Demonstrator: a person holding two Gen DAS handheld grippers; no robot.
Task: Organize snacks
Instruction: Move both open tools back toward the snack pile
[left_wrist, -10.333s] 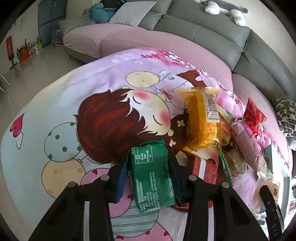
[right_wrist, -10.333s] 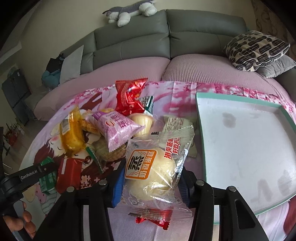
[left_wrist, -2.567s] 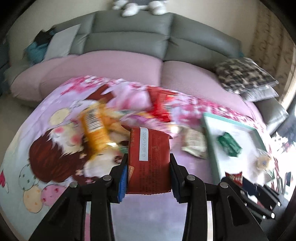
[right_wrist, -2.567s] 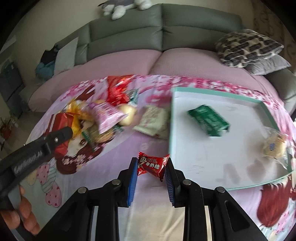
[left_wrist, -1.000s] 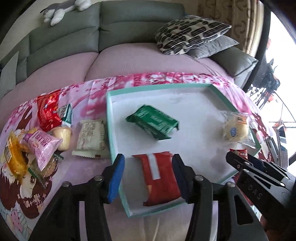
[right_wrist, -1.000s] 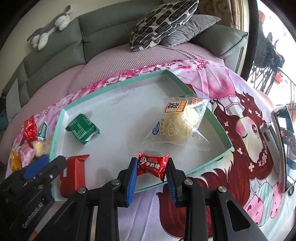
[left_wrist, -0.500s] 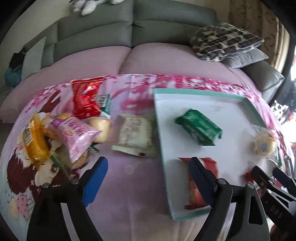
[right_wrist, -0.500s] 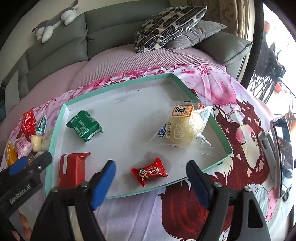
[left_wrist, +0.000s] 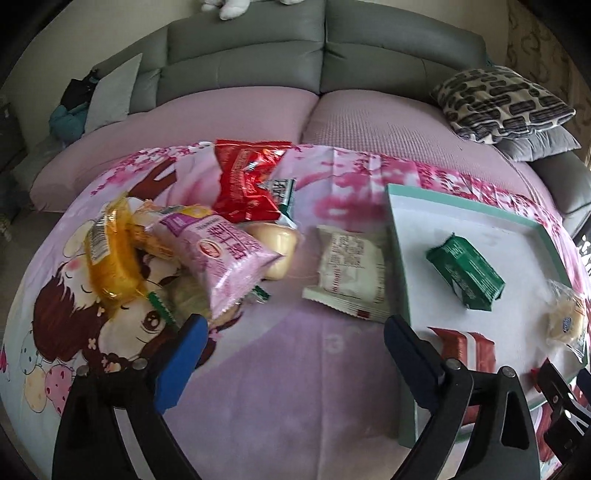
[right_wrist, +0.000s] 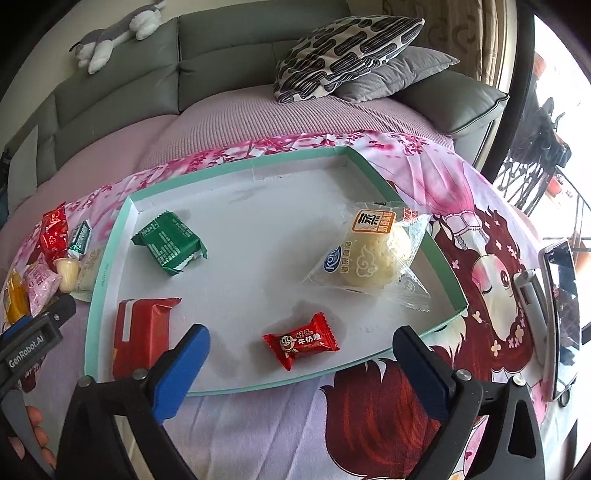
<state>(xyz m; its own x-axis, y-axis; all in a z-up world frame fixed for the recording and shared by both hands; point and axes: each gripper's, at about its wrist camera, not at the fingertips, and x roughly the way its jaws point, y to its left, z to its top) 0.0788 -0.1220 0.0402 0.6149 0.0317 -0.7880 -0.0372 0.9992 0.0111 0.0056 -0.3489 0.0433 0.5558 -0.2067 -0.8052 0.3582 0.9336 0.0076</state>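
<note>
A white tray with a teal rim (right_wrist: 240, 173) holds a green packet (right_wrist: 168, 247), a wrapped bun (right_wrist: 373, 254), a red packet (right_wrist: 142, 328) and a small red candy (right_wrist: 300, 345). My right gripper (right_wrist: 301, 338) hangs over the tray's near edge. Its jaws are opening, and the candy lies loose between them, untouched. My left gripper (left_wrist: 295, 336) is left of the tray rim (left_wrist: 397, 251) over bare cloth, its jaws opening on nothing. Beyond it lie a white packet (left_wrist: 351, 266), a pink packet (left_wrist: 218, 254), an orange packet (left_wrist: 110, 254) and a red bag (left_wrist: 247, 181).
Everything rests on a pink cartoon-print cloth (left_wrist: 295, 387) spread over a grey sofa (left_wrist: 317, 48). A patterned cushion (right_wrist: 343, 48) lies behind the tray. A phone on a stand (right_wrist: 557, 317) is at the right edge. A hand's fingers (right_wrist: 37, 424) show at lower left.
Both grippers have opened wide. The right one let go of the red candy into the tray. The left one released the red packet and swung left toward the snack pile.
</note>
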